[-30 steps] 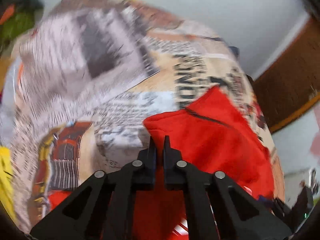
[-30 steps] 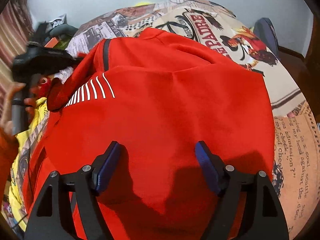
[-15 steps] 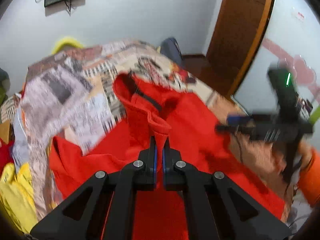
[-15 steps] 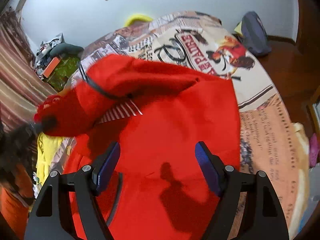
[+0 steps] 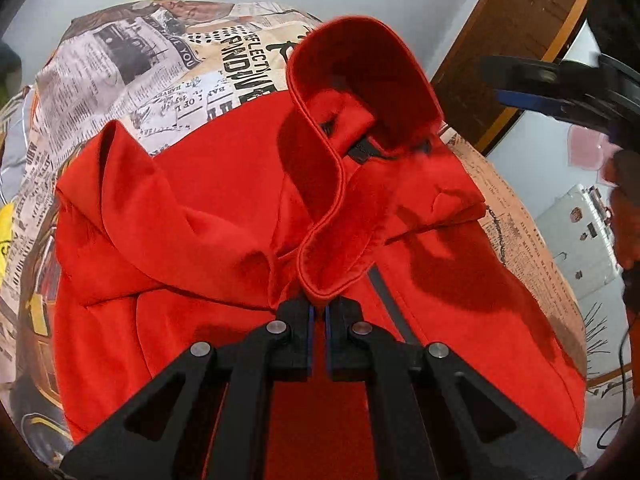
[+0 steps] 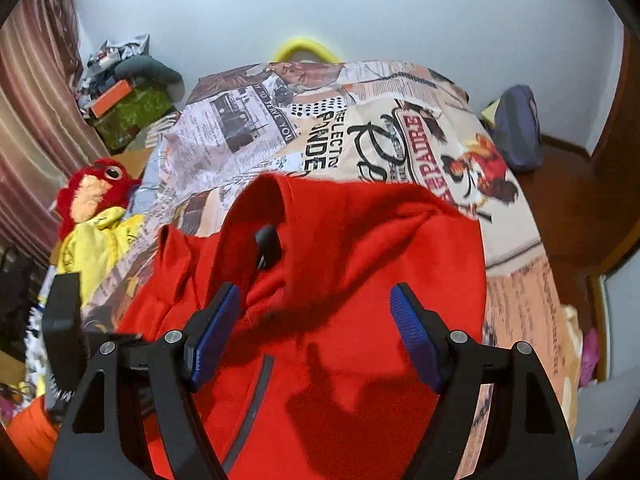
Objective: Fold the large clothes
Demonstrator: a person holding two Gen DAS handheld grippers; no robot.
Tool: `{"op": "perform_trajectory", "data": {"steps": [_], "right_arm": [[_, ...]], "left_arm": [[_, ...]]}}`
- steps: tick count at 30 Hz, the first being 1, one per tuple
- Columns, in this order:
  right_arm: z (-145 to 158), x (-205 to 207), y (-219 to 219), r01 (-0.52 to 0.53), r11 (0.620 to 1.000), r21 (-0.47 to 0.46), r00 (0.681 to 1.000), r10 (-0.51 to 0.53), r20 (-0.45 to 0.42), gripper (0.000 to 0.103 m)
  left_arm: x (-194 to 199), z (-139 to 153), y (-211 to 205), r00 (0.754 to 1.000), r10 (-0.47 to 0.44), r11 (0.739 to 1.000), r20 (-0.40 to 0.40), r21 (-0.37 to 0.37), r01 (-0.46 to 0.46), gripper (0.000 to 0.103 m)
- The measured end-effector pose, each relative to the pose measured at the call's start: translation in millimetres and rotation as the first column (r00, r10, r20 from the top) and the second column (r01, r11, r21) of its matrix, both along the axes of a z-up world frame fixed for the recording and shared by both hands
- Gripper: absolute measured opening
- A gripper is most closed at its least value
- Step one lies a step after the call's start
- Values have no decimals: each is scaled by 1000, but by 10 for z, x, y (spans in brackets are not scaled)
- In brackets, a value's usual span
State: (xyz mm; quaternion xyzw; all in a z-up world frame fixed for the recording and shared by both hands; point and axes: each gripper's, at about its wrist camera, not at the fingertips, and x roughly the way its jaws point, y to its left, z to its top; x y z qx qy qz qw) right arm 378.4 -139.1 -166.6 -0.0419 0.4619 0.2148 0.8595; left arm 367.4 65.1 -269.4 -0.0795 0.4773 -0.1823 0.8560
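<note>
Red jacket [image 5: 224,208] lying on bed [image 6: 420,120]: left gripper [image 5: 318,312] pinching its hem edge, right gripper [image 6: 316,336] hovering, jaws spread, holding nothing.

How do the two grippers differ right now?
The left gripper is shut on a hem of the red jacket, holding it lifted; the right gripper stands wide open with nothing between its pads. The left touches cloth; the right hangs above it. Both have black fingers with blue pads.
</note>
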Motion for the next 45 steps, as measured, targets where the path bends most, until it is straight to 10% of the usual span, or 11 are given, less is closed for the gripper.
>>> {"op": "perform_trajectory", "data": {"steps": [7, 11, 16, 24, 26, 36, 45], "right_arm": [[-373, 331, 282, 25, 977, -211, 1000, -22, 19, 72], [-605, 348, 293, 14, 963, -271, 1000, -14, 0, 24], [-562, 172, 50, 67, 966, -248, 996, -52, 66, 7], [-429, -270, -303, 56, 984, -167, 994, -40, 97, 7], [-556, -363, -313, 31, 984, -173, 998, -20, 65, 10], [-653, -726, -446, -63, 987, -146, 998, 61, -19, 33], [-536, -749, -637, -15, 997, -73, 998, 10, -65, 55]], "left_arm": [[-126, -10, 16, 999, -19, 999, 30, 41, 17, 3], [-145, 3, 19, 999, -8, 998, 44, 64, 5, 3], [-157, 162, 113, 996, 42, 996, 80, 78, -48, 3], [-261, 408, 280, 982, 124, 984, 139, 112, -140, 16], [-310, 346, 338, 983, 147, 978, 109, 135, -162, 30], [-400, 135, 1008, 951, 308, 950, -40, 64, -305, 32], [84, 189, 1092, 920, 390, 920, -41, -15, -391, 70]]}}
